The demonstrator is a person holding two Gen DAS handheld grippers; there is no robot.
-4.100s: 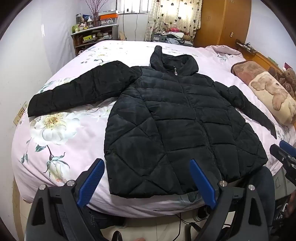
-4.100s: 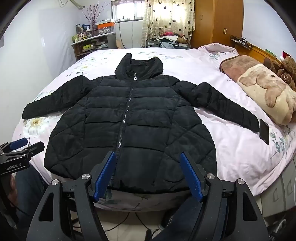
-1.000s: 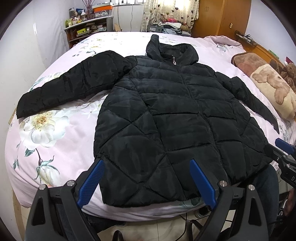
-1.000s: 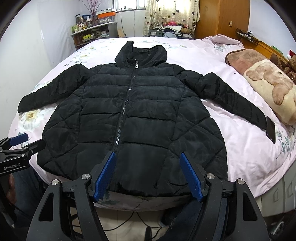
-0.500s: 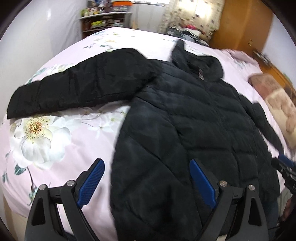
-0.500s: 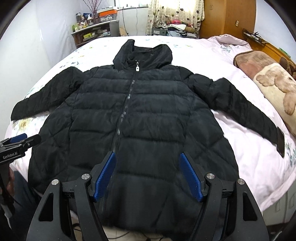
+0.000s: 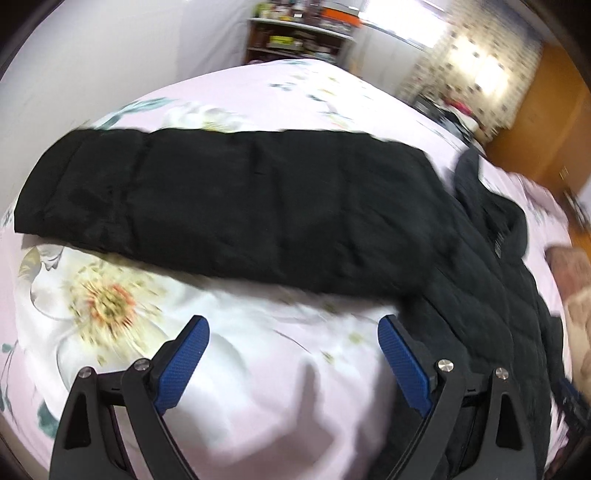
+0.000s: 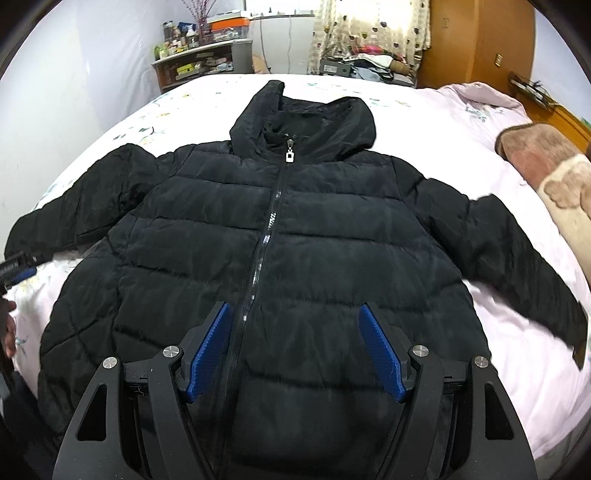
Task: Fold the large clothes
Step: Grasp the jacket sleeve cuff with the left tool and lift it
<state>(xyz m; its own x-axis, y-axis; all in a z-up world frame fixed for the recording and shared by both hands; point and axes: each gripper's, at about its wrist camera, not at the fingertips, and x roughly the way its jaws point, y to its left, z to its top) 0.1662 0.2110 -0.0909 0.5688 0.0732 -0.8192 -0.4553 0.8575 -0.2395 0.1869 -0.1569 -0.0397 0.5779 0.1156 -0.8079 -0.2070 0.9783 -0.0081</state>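
Since a second ago: left gripper point(image 7: 291, 341) swung away from the jacket body toward its sleeve point(image 7: 229, 206), now filling mid-frame, just above the spread fingers, over bare floral bed point(image 7: 258, 387). Right gripper point(image 8: 295, 345) closer in, spread wide, low over the jacket point(image 8: 280, 236) front, zipper point(image 8: 267, 229) beside its left finger. Jacket flat on the bed, hood toward frame top.

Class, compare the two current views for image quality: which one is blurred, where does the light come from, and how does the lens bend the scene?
Left wrist view: motion blur smears the jacket sleeve and floral sheet; only the left hand-held gripper is crisp. Right wrist view: mostly sharp, zipper pull legible, softer toward the edges. Both: window light from behind, fisheye curving the bed, dark corners.
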